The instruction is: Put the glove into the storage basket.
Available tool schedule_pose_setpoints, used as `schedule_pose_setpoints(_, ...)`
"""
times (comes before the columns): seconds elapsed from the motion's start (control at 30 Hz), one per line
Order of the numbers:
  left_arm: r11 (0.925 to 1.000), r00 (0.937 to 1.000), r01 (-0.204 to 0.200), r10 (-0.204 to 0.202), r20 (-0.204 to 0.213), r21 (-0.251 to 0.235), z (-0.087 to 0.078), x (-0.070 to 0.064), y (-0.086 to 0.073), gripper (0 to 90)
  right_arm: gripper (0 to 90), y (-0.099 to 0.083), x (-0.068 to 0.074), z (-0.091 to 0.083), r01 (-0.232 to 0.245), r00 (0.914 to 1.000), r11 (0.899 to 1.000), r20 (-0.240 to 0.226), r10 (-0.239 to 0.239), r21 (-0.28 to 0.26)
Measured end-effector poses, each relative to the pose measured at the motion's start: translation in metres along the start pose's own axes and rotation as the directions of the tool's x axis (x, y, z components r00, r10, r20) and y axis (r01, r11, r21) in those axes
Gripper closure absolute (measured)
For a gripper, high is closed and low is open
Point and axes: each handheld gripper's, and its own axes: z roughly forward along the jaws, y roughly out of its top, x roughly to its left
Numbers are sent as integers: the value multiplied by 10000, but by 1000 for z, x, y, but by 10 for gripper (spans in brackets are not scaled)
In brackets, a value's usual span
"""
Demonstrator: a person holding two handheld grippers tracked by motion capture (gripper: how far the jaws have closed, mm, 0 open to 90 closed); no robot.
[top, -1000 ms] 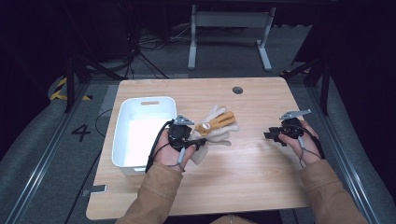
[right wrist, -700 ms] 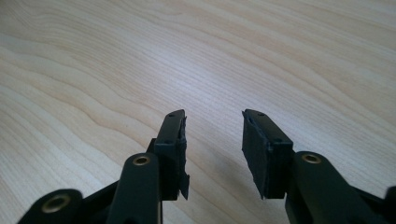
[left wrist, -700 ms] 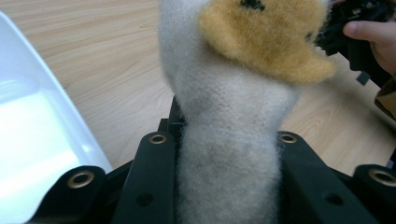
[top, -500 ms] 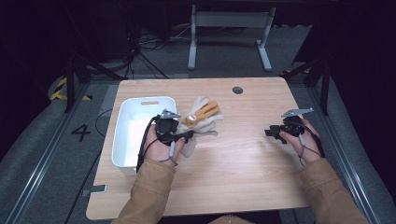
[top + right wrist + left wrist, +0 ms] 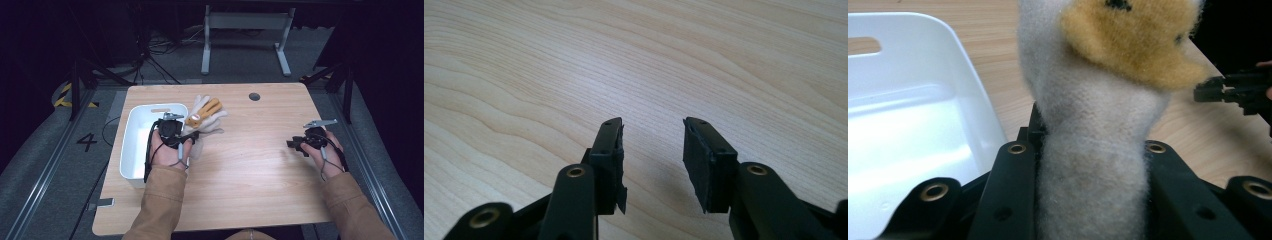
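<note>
One plush toy (image 5: 1093, 130) is clamped in the left hand-held gripper (image 5: 187, 136), beside the white bin (image 5: 134, 145) but not yet inside; the right hand-held gripper (image 5: 651, 145) rests open, empty.

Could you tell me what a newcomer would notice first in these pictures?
Probably the fluffy cream and orange plush toy, clamped between the jaws of the left gripper right beside the white bin at the table's left. Next, the right gripper, open over bare wooden table on the right.
</note>
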Motion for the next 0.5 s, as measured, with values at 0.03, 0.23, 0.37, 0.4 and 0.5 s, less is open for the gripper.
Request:
schedule_pose_setpoints(0.03,9998,9995,161,-164,-261,-101,-3,3,1,721,609,-2,1,-2,31,10000,10000,6,-31,-15)
schedule_pose_setpoints(0.23,9987,9972,421,-438,-612,-281,-10,6,1,721,610,-7,5,-7,132,9999,9999,40,-132,-60)
schedule_pose_setpoints(0.37,9980,9956,581,-596,-721,-232,-11,10,2,721,609,-8,6,-11,136,9999,9999,77,-135,-84)
schedule_pose_setpoints(0.4,9980,9956,581,-596,-721,-232,-11,10,2,721,609,-8,6,-11,136,9999,9999,77,-135,-84)
schedule_pose_setpoints(0.5,9974,9941,704,-714,-817,-154,-11,14,4,721,609,-9,5,-12,97,9999,9999,111,-96,-89)
